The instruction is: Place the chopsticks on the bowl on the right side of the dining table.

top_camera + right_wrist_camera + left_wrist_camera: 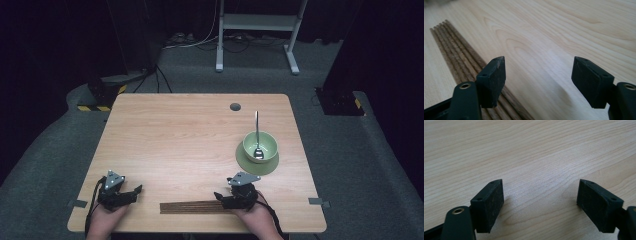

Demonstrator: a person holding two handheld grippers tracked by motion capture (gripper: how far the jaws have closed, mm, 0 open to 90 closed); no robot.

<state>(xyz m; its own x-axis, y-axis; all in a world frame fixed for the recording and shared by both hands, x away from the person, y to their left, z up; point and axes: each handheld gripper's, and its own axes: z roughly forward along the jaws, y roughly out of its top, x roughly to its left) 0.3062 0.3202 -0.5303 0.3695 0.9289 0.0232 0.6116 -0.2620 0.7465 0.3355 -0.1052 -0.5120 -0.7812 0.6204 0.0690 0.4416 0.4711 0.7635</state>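
— Dark curtains are hanging all round, and the pale wooden worktop (190,135) is sitting in the middle with grey floor on every side. What is happening at the near-left corner?

— The left gripper (131,192) is resting low there, its fingers (489,205) standing wide with nothing but bare wood between them. It is idling, I'd say.

— And the dark strip along the near edge?

— That is a bundle of brown sticks (196,206), lying flat and parallel to the edge. The right gripper (223,199) is sitting at their right end, fingers (491,81) standing fairly wide apart. In the right gripper view one finger is hanging over the sticks, the other over bare wood, so nothing is being gripped yet.

— So the work is barely starting?

— That is how I am reading it: the sticks are lying untouched, and the pick-up is yet to come.

— Further right?

— A green bowl (261,142) is standing on a green plate (250,164), with a spoon (257,135) leaning in it, well apart from the sticks.

— Room to move?

— Plenty across the middle; the sticks are lying close to the near edge, though.
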